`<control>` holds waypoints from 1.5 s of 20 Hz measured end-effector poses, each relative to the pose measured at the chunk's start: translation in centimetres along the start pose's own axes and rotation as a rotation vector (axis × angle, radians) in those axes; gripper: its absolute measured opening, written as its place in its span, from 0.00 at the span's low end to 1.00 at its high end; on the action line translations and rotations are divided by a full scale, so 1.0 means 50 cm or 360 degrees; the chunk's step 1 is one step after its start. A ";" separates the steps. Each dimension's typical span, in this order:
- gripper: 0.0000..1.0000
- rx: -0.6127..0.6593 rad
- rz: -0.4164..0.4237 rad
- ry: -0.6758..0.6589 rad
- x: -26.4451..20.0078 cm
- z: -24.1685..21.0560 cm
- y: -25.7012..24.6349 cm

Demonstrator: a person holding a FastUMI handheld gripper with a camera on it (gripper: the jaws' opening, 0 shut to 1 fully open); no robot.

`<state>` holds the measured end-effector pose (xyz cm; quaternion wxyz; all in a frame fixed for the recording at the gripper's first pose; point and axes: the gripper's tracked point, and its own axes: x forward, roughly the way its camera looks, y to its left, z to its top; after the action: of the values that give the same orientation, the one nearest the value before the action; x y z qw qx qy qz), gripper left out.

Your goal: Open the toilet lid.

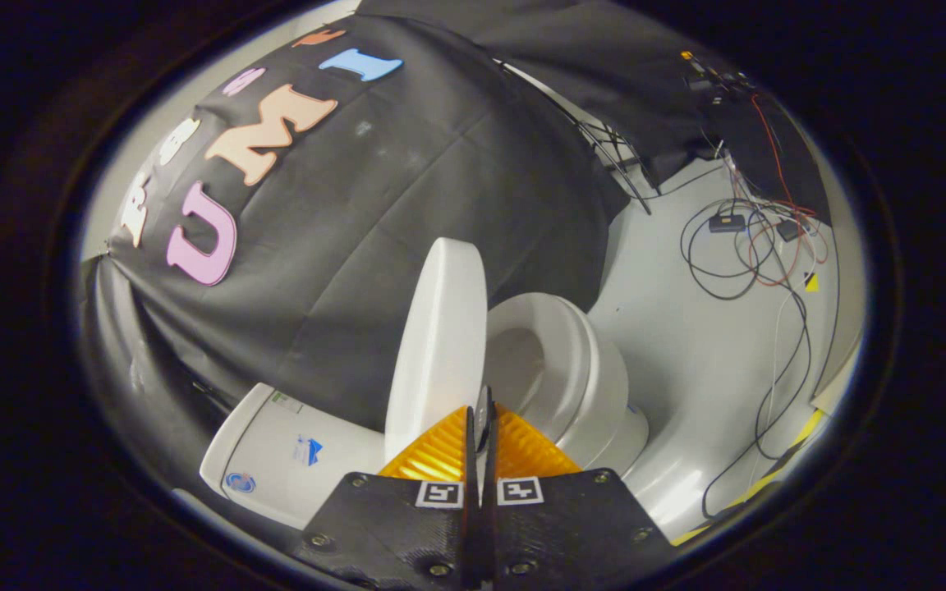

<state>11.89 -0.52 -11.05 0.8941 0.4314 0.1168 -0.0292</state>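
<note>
The toilet lid (438,345) stands raised, just ahead of the gripper (481,427) and a little to the left of its fingertips, seen nearly edge-on so that its rounded outer face turns toward the booth's wall. The gripper's two fingers are closed together with only a thin slit between them and nothing held in that slit; their tips lie close against the lower edge of the lid, though whether they touch it cannot be told. Just to the right of the fingertips, and slightly beyond them, is the toilet seat (559,361), uncovered, with the hollow of the bowl (516,365) showing inside its ring. The seat and bowl sit on a rounded pedestal (621,431) that widens toward the floor on the right of the fingers. To the left of the fingers, near their base, lies the flat top of the tank (276,460), with small stickers on it. Beyond the lid hangs the black cloth (407,205) of the booth's wall, draped in folds behind the whole toilet. Farther out to the right, well apart from the gripper, the pale floor (686,345) carries a tangle of cables (756,246) in loose loops, with a few small boxes among them near the foot of the cloth.
</note>
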 end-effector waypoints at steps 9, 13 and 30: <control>0.01 -0.0180 0.0038 -0.0039 -0.038 0.013 0.090; 0.01 -0.0240 0.0038 -0.0064 -0.052 0.016 0.125; 0.01 -0.0671 -0.0054 -0.0048 -0.101 -0.004 0.292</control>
<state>9.17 8.51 1.19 0.9656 0.2324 0.1141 -0.0257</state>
